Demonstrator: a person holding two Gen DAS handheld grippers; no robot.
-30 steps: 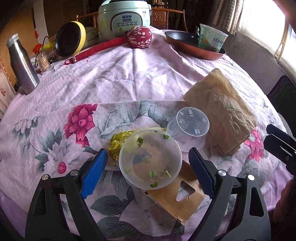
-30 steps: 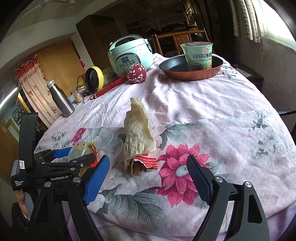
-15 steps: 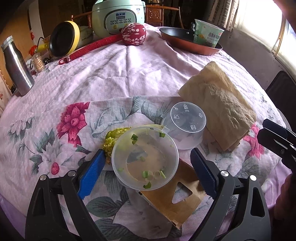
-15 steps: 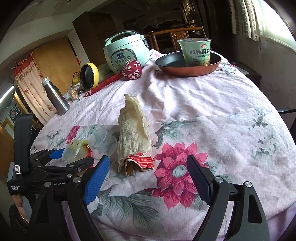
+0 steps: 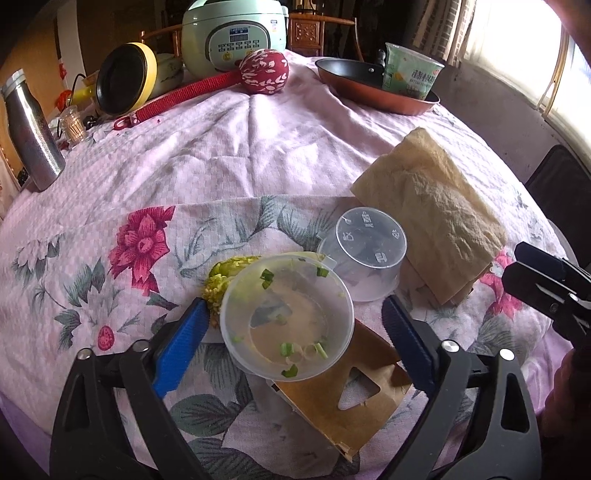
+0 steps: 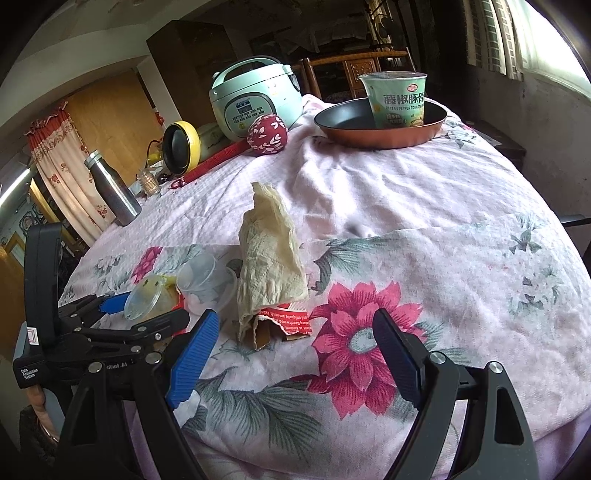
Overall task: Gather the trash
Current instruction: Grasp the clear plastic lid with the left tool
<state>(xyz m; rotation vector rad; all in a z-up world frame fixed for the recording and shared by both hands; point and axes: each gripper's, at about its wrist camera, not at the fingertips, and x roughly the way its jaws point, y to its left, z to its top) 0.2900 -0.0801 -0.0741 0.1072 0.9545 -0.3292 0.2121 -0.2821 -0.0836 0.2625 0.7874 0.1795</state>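
Evidently the grasp is starting: the left gripper is closing its spread jaws around the soup-smeared plastic container on the brown card, not yet pinching, while the right gripper hovers wide and empty.

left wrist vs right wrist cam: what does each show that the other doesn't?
Left wrist only: scallion bits inside the clear round container between the closing left claw, not yet pressed; brown cardboard beneath it.
Right wrist only: open right claw over bare cloth; red torn wrapper under the crumpled napkin.
Both: napkin, rice cooker, noodle cup in the pan.
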